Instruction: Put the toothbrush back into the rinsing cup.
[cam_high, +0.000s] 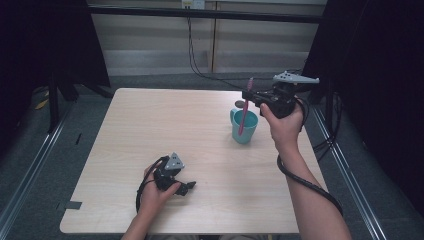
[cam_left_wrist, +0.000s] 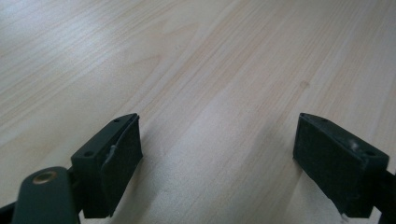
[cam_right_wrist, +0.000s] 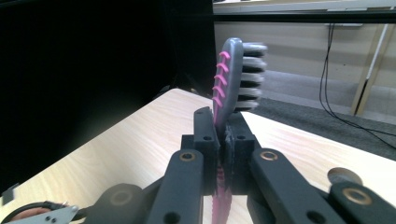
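The right gripper is clamping a pink-and-grey plastic toothbrush, its two black jaws closed tight on the neck just below the brush head. In the right gripper view the toothbrush is rising straight up out of the closed jaws, with the grey bristle head directly above the fingertips and the pink ribbed handle running down between the pads toward the gripper body. In the high view the handle is hanging below the jaws at a slight slant, and its lower end is sitting inside a teal ceramic mug, which is standing upright directly beneath the right gripper (whether the handle tip is touching the mug's floor cannot be told). The right hand is holding the gripper body level, beside and slightly above the mug rim.

The left gripper is lying low on the pale wooden table, well apart from the mug. Its jaws are standing wide apart and holding nothing, with bare table surface lying between and ahead of the pads.
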